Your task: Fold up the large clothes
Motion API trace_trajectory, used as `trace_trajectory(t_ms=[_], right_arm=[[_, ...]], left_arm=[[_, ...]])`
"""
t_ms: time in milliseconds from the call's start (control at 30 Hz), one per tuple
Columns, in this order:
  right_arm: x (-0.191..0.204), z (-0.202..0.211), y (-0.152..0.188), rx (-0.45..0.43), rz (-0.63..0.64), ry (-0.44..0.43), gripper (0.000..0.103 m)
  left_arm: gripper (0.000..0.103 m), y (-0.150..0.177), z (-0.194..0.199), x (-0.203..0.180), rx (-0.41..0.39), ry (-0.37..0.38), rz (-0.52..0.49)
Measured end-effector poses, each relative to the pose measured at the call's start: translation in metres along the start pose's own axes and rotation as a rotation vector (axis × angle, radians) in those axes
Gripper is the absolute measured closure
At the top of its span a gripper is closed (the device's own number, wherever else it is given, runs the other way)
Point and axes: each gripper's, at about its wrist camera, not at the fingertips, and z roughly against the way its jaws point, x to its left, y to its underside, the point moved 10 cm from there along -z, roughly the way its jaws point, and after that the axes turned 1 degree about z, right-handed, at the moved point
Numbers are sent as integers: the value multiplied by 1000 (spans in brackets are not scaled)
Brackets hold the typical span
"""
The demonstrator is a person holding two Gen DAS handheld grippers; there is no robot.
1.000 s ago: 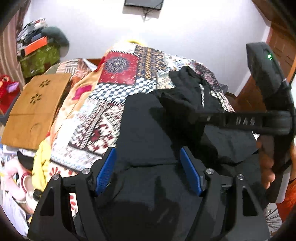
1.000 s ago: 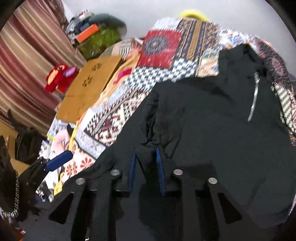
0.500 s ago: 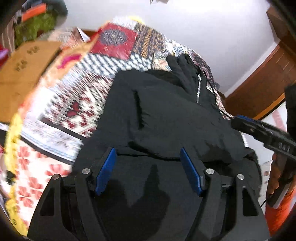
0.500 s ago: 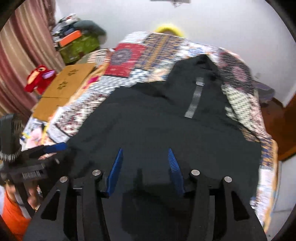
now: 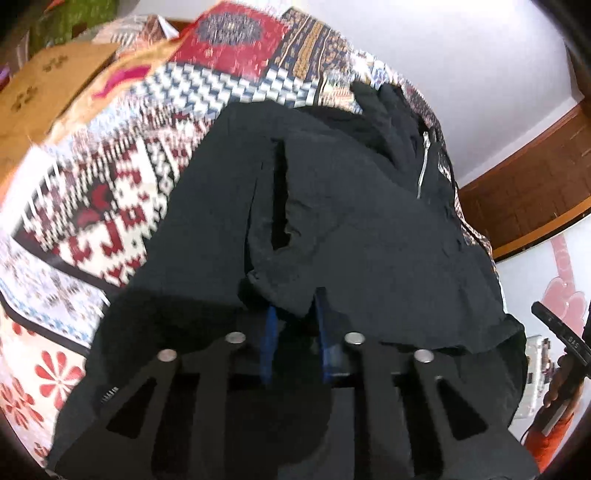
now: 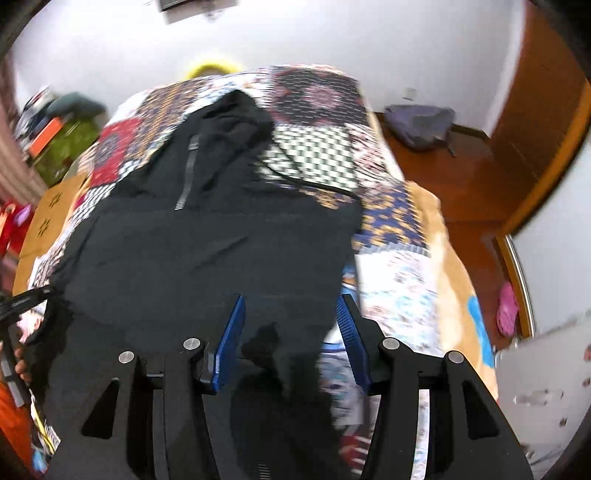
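The left tool (image 5: 293, 314) is closing, its blue pads pinching a fold of the black jacket (image 5: 351, 229) spread on the quilted bed (image 5: 110, 206) ahead. The right tool (image 6: 291, 325) stands spread and grips nothing, the jacket's edge lying between and beyond its fingers.

We see a bed under a patchwork quilt (image 6: 321, 122) of red, blue and white patterns. Beyond it stands a plain white wall (image 6: 332, 33). To the right lies a polished reddish-brown wooden floor (image 6: 461, 177) with a grey bag (image 6: 421, 122) on it, beside a brown wooden door (image 6: 535, 110).
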Motion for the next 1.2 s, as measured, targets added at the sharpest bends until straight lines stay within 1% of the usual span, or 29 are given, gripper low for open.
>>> trace_trajectory(t_ms=[67,167,267,333,400,433,467,500,600,700,733,800,833,900,967,1000,1100,1167,1200], right_arm=[[-13,-2,3,10,-43,-4,55],[-23,-9,9,28,-71,-10,55],[-16,-21,19,67,-63,-27,55],[-15,-25,25,85,-53,-34,55],[-9,-30,30,95,-43,-44,55],[-9,-31,31,98,-42,-43,54],[-8,-32,32,101,-44,-41,51],[-8,-32,34,102,-44,-40,48],[-5,-33,38,110,-28,-36,46],[-4,-35,41,119,-13,-25,45],[-4,-35,41,122,-11,-21,45],[-4,-36,40,127,-7,-14,44],[-4,-35,39,131,-4,-11,44],[-3,-35,36,136,6,0,44],[-1,-32,32,133,28,9,44],[1,-29,28,126,39,11,44],[6,-21,16,91,70,17,44],[9,-15,6,62,90,21,44],[11,-10,-2,43,102,26,44]], left_arm=[[90,-9,11,-7,-45,-19,-35],[95,-27,35,-26,-139,-48,-111],[96,-45,66,-47,-245,-88,-206],[96,-56,78,-55,-291,-116,-252],[96,-62,85,-58,-316,-136,-281],[96,-63,82,-55,-312,-146,-286],[95,-62,78,-51,-300,-156,-287],[95,-61,68,-44,-277,-177,-285],[94,-47,38,-18,-196,-231,-275],[92,-25,7,8,-92,-238,-230],[90,-17,0,15,-64,-240,-221],[86,-3,-12,23,-17,-242,-215],[86,2,-14,24,-7,-241,-218],[84,7,-12,24,-5,-258,-243],[79,8,-6,21,-3,-289,-273],[76,6,-1,19,-10,-309,-293],[73,0,15,9,-42,-328,-339],[66,-9,29,-2,-77,-319,-366],[60,-15,34,-8,-94,-316,-376]])
